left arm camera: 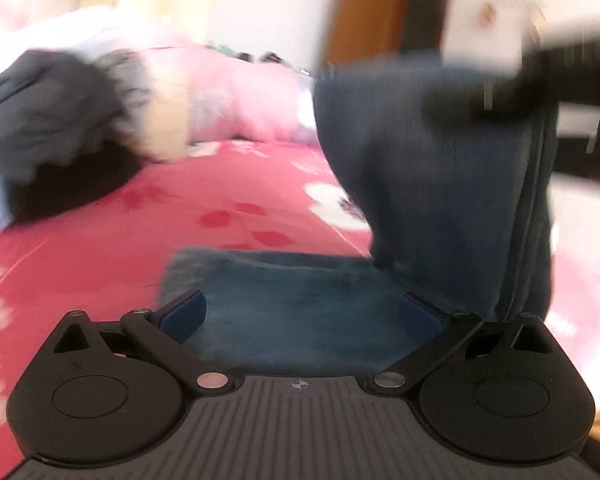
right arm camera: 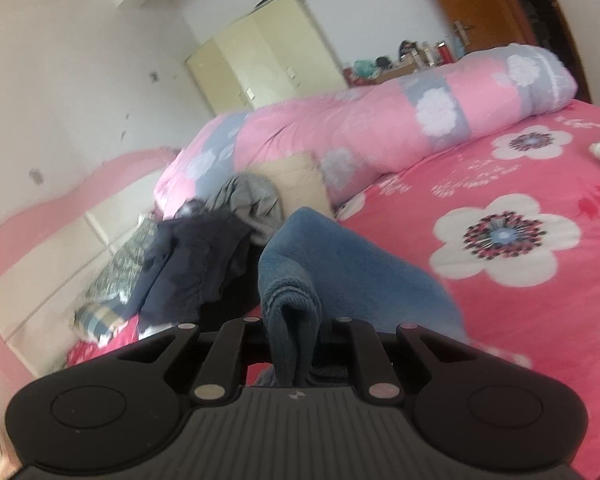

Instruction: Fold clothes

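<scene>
Your left gripper point(left arm camera: 302, 312) stands wide, its blue-padded fingers point(left arm camera: 188, 314) spread to either side of the blue fleecy garment point(left arm camera: 300, 300), whose flat end lies on the bed between them, gripped by neither. Your right gripper point(right arm camera: 294, 334) is pinched narrow on a bunched fold of the same blue fleecy garment point(right arm camera: 296, 320), which humps up just ahead of the jaws; in the left wrist view that held part rises as a hanging blue curtain at right, blurred by motion. Beneath it spreads the bright pink bedsheet with white flowers point(right arm camera: 540, 280). Farther along the bed sits a heap of dark navy and grey clothes point(right arm camera: 204, 248), against a rolled pink-and-grey floral quilt point(right arm camera: 380, 120). Beyond stand a cream wardrobe point(right arm camera: 268, 52) and a brown wooden door point(right arm camera: 472, 4).
</scene>
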A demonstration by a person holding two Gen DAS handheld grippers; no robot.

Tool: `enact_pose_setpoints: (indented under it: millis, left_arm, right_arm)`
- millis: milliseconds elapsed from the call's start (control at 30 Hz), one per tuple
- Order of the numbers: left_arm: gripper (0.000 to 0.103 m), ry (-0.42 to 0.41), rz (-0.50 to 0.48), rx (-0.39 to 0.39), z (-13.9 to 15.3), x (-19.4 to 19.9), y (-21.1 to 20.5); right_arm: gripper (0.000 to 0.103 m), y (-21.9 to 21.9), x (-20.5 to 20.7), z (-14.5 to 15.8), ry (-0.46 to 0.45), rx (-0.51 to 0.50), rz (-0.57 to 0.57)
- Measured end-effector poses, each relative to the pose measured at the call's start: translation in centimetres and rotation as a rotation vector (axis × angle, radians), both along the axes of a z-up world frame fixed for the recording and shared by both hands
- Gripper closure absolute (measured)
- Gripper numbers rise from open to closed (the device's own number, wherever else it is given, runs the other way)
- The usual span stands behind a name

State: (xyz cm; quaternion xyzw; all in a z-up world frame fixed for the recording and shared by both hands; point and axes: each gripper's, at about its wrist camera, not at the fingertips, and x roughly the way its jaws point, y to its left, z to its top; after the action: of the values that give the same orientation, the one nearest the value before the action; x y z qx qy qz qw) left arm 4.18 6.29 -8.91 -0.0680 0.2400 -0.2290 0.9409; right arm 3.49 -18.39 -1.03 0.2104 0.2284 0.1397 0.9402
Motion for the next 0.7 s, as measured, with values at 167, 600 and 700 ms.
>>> enact_pose_setpoints:
  millis: [167,600,700]
  left_arm:
    - [0.004,0.054,0.128,-0.095,-0.6,-1.2,5.3]
    - [0.015,0.176,0.239,-0.276,-2.1,-1.3,10.3]
    - [0.016,0.187,0.269,-0.31,-2.2,-1.3,11.3]
  right_arm:
    - [0.089,4.5,1.7,-2.3,0.063,-0.068,0.094]
    - [0.079,14.8,1.6,-6.4,0.052,-0.564,0.172]
    - [0.066,16.1,0.8,-6.5,0.028,-0.619,0.186]
